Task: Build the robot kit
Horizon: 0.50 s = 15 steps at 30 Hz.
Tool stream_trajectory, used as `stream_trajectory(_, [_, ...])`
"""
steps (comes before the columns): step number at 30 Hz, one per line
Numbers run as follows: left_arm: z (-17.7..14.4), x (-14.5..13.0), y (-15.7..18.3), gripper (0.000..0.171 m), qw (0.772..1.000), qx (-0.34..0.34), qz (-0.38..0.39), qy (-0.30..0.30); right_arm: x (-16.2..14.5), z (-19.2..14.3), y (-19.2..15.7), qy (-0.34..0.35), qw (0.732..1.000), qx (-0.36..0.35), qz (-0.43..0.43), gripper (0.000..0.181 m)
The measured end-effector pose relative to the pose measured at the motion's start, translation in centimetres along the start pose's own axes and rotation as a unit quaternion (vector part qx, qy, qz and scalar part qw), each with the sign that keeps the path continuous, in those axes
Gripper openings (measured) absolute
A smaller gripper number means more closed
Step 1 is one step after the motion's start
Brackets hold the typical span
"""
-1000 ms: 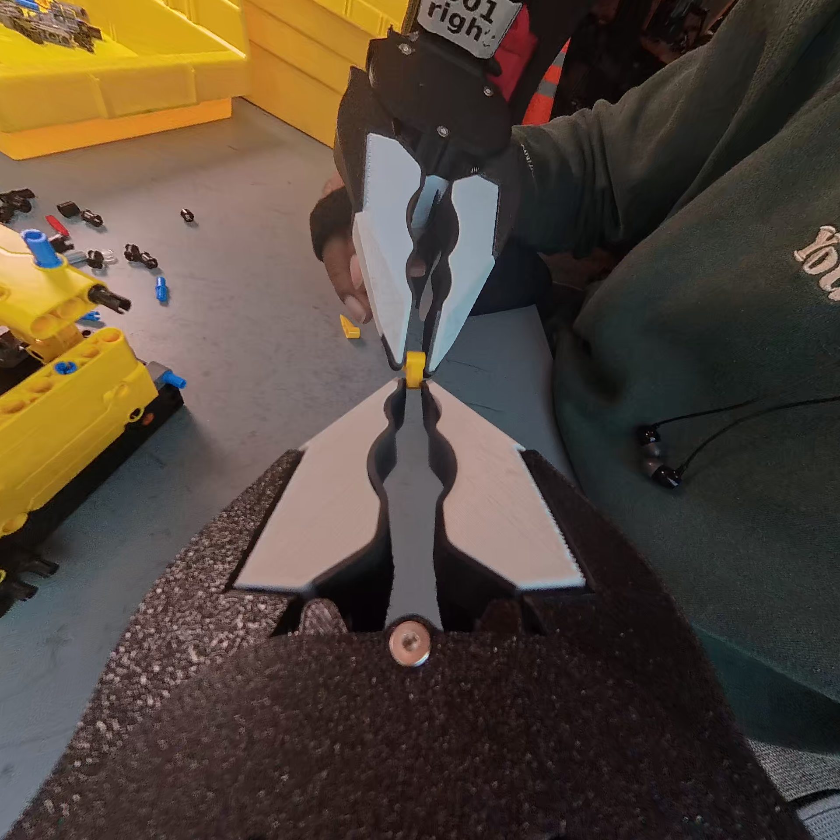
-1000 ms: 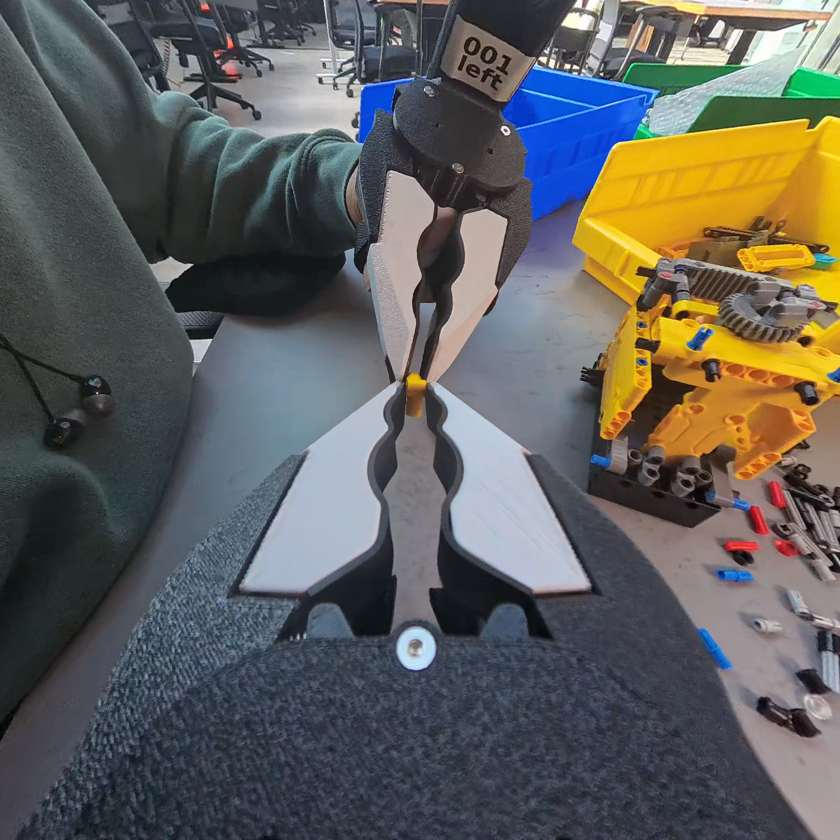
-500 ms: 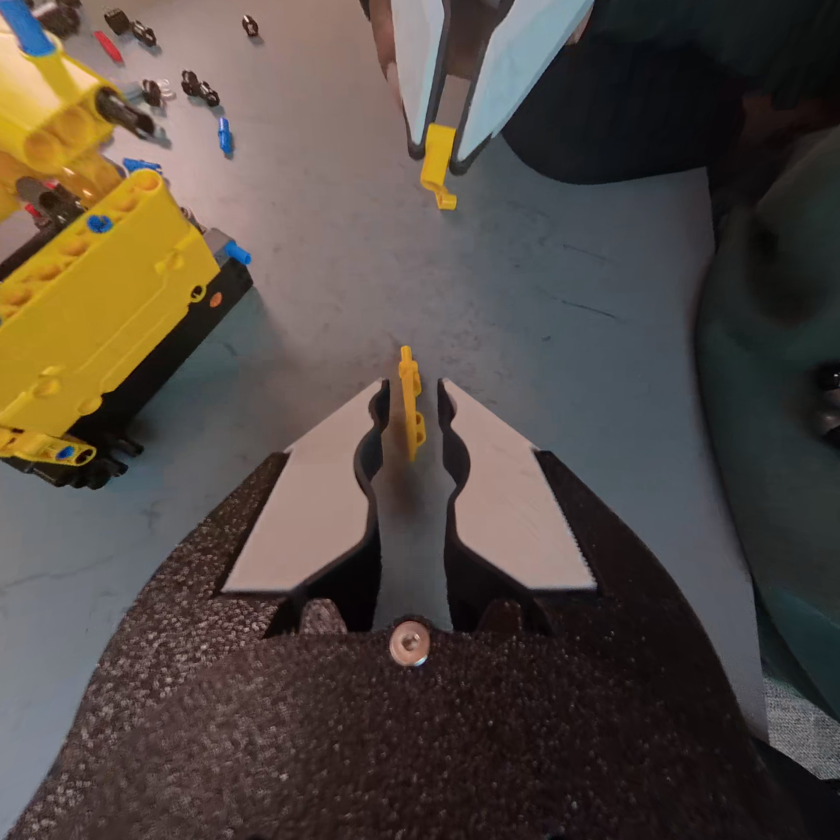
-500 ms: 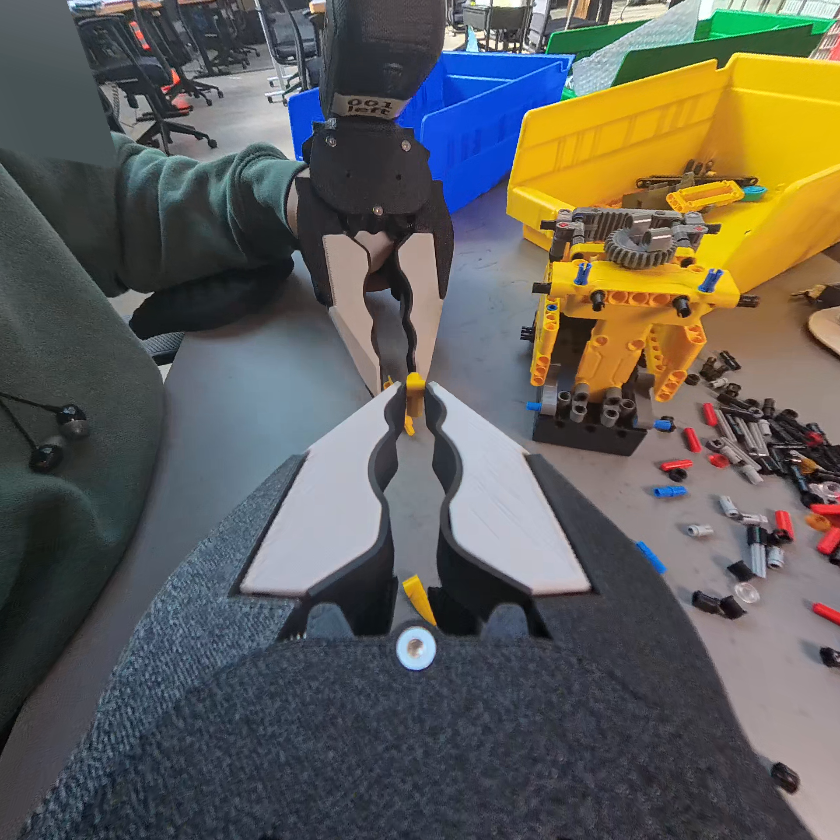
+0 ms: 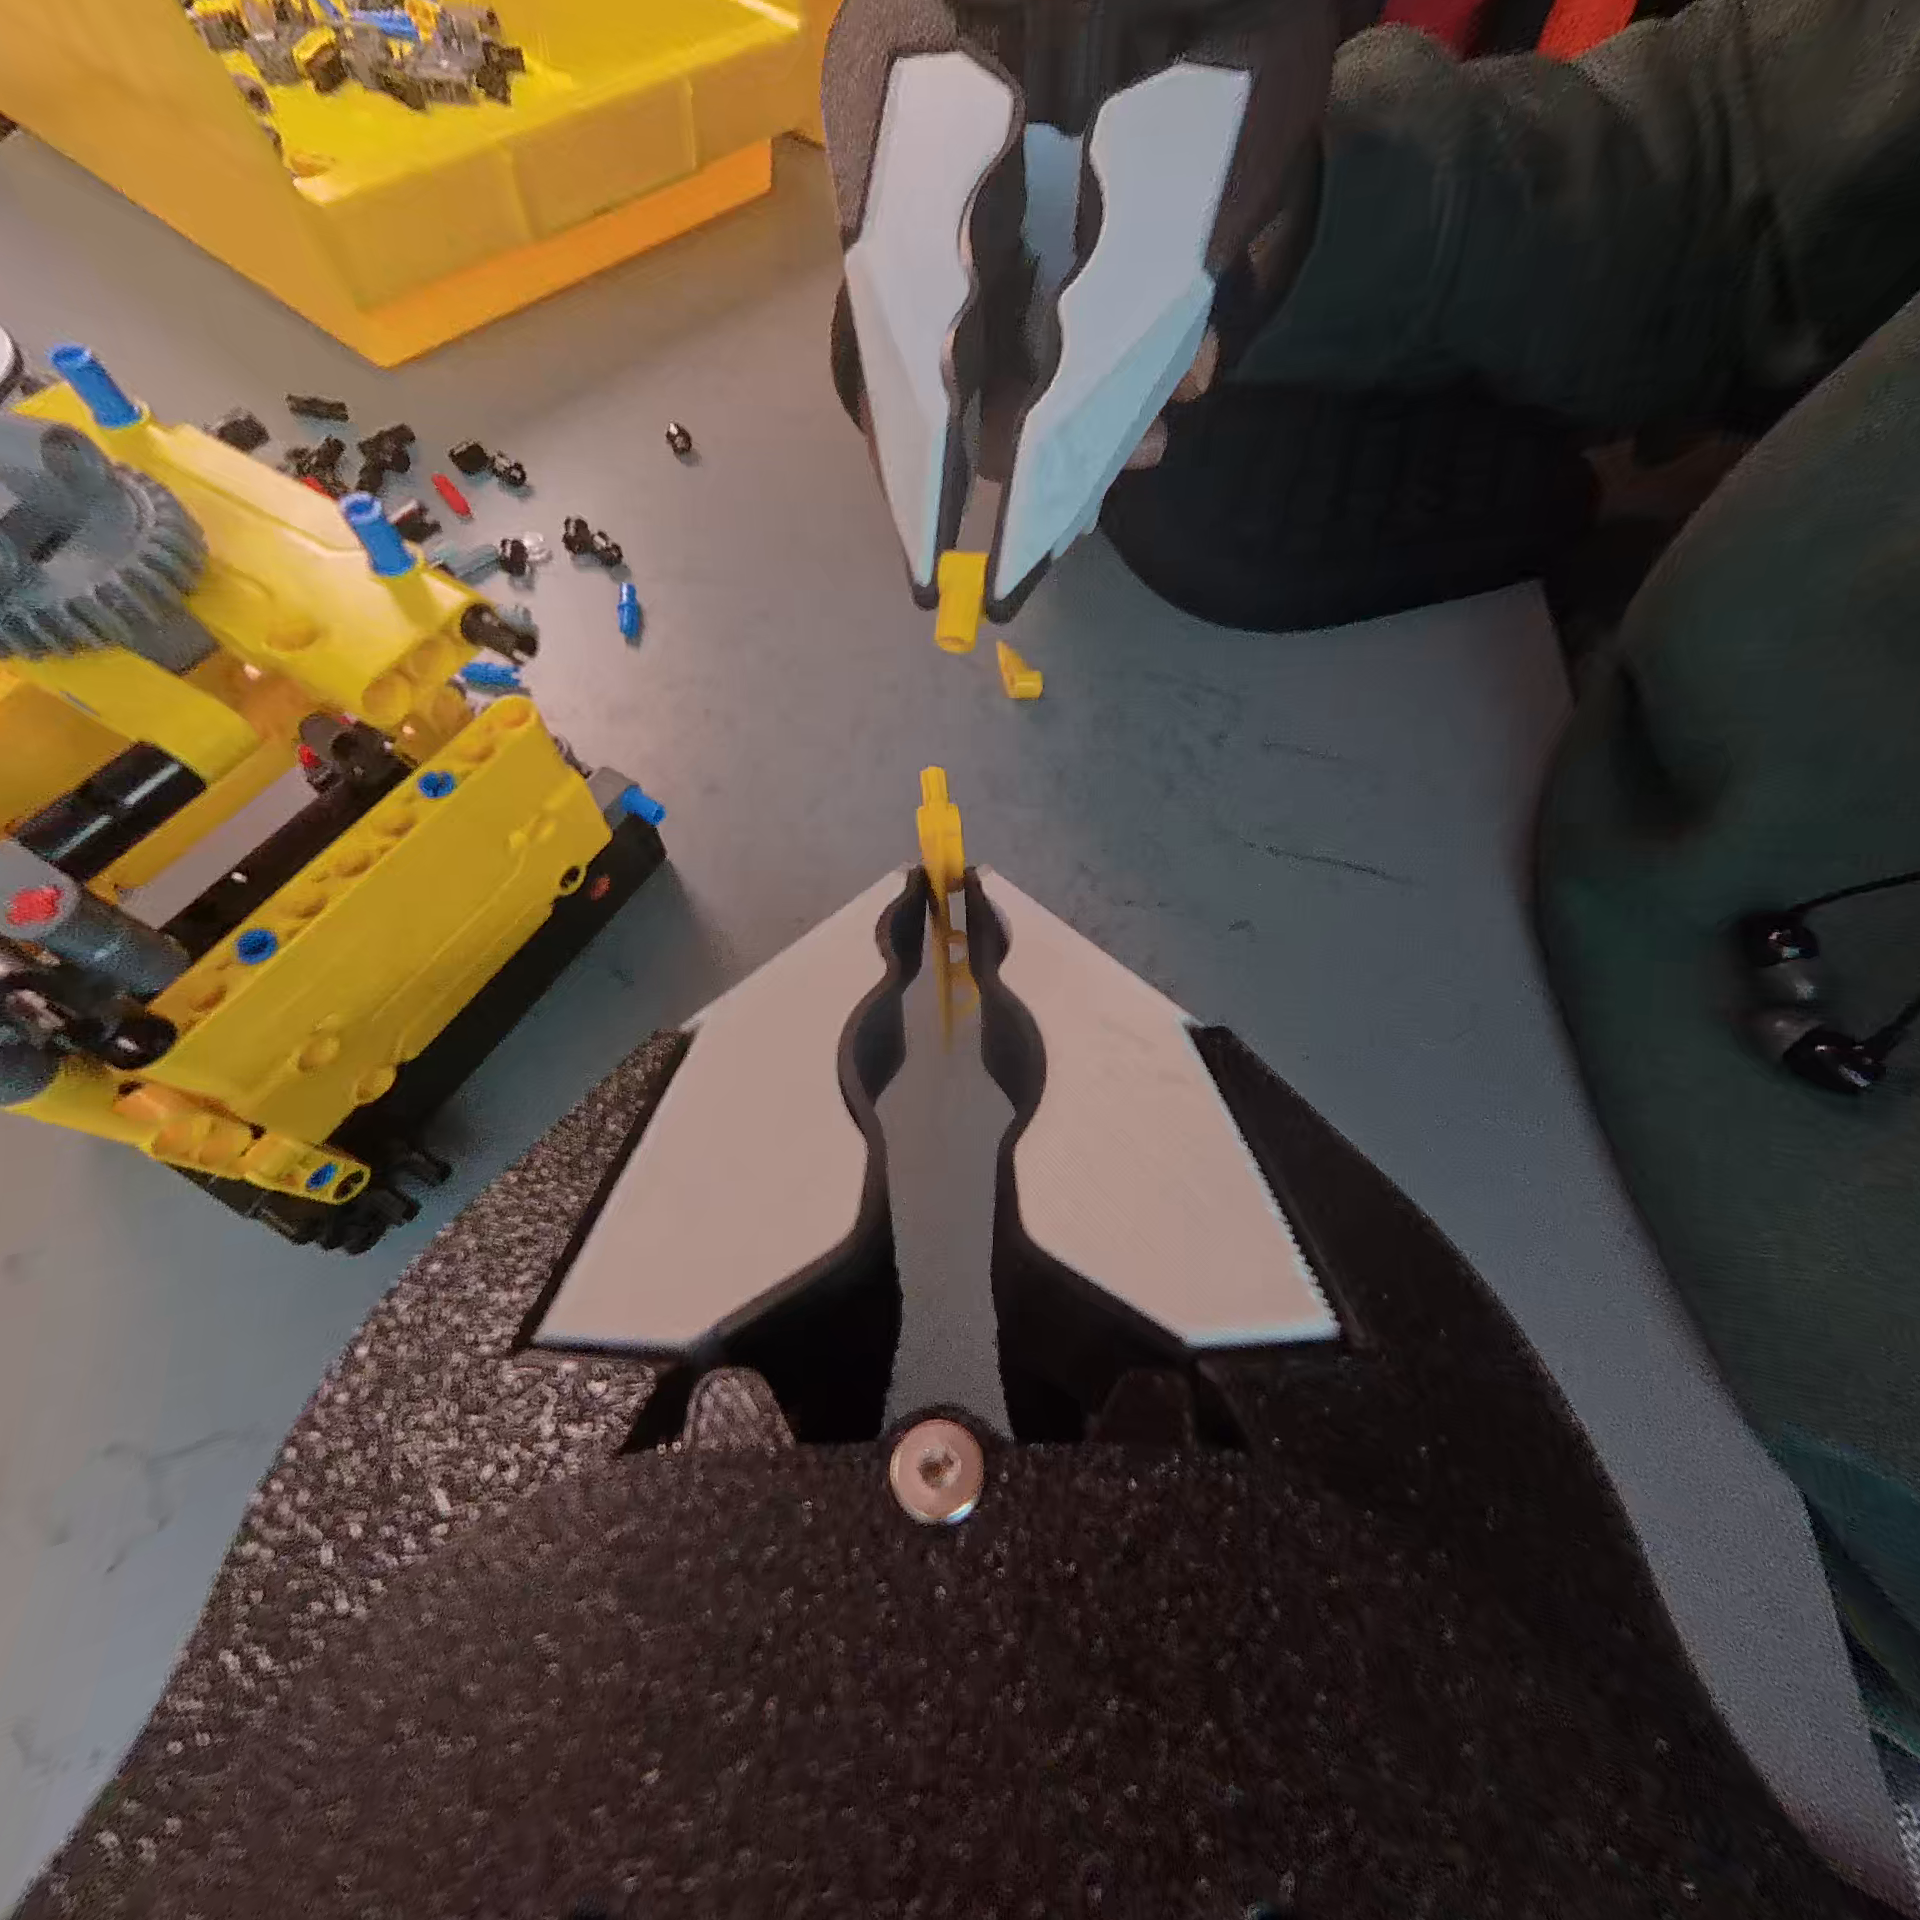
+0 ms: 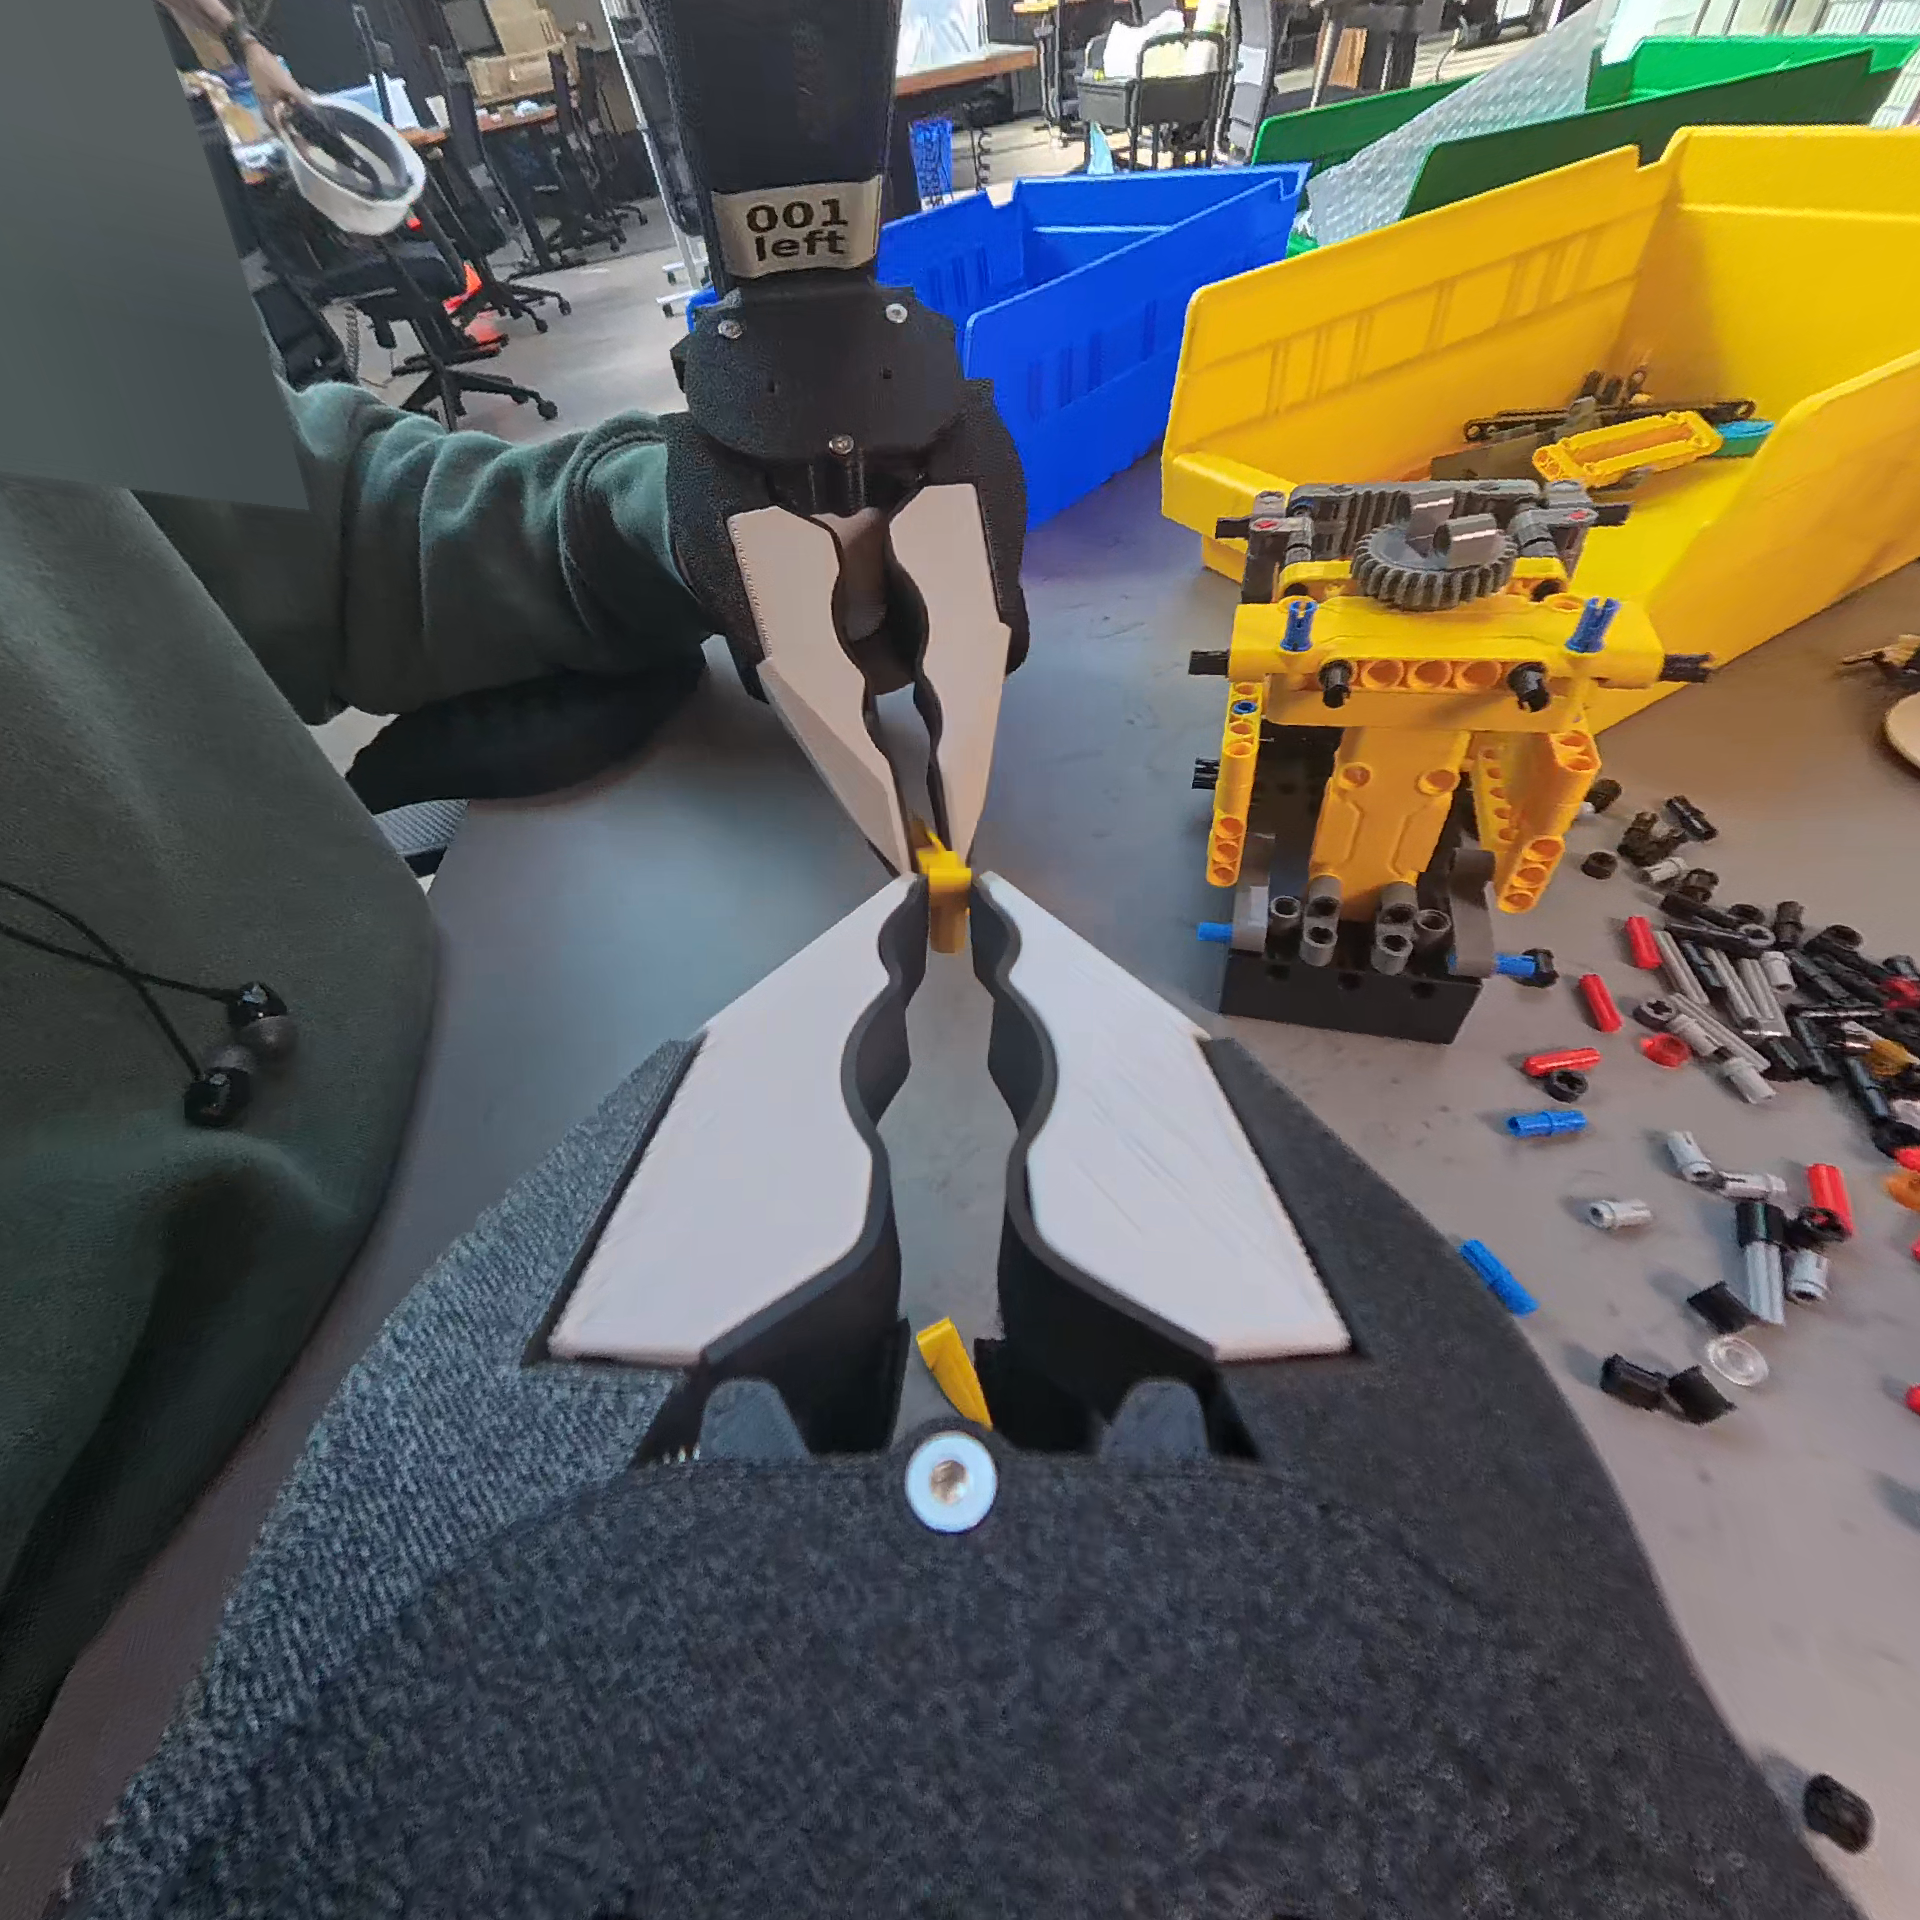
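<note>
Left wrist view, near gripper: the left gripper is clenched on a thin yellow piece, held edge-on, its tip poking out past the fingertips.
Left wrist view, far gripper: the right gripper faces in from the top, pinching a stubby yellow piece at its very tips.
Left wrist view, gap: the two held pieces are near each other but apart, grey table showing between them.
Left wrist view, on the table: a small yellow part lies just beside the right gripper's tips.
Left wrist view, left side: a yellow brick model on a black base, loose small parts behind it, and a yellow bin beyond.
Right wrist view, near gripper: the right gripper grips the stubby yellow piece tight.
Right wrist view, far gripper: the left gripper is closed on the thin yellow piece; here the two pieces look to overlap, contact hard to judge.
Right wrist view, right side: the model, scattered parts, the yellow bin and a blue bin.
Right wrist view, left side: a green sleeve and black earbuds.
</note>
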<state>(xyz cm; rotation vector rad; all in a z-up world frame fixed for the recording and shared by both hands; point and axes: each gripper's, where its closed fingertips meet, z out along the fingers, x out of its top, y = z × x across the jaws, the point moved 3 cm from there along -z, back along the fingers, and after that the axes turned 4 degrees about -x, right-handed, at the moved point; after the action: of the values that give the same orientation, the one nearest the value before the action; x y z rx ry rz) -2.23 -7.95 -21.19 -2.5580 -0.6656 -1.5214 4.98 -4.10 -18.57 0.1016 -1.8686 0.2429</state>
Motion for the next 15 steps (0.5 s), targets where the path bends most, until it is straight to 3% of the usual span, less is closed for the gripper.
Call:
stream_trajectory(7, [-0.6, 1.9, 1.5, 0.006, 0.991, -0.094, -0.065, 0.077, 0.1, -0.1, -1.3, 0.004, 0.998, 0.056, 0.006, 0.006])
stream_trajectory(15, [-0.6, 2.1, 2.1, 0.006, 0.975, -0.156, -0.122, 0.095, 0.4, -0.2, -1.8, 0.011, 0.996, 0.089, 0.028, 0.006])
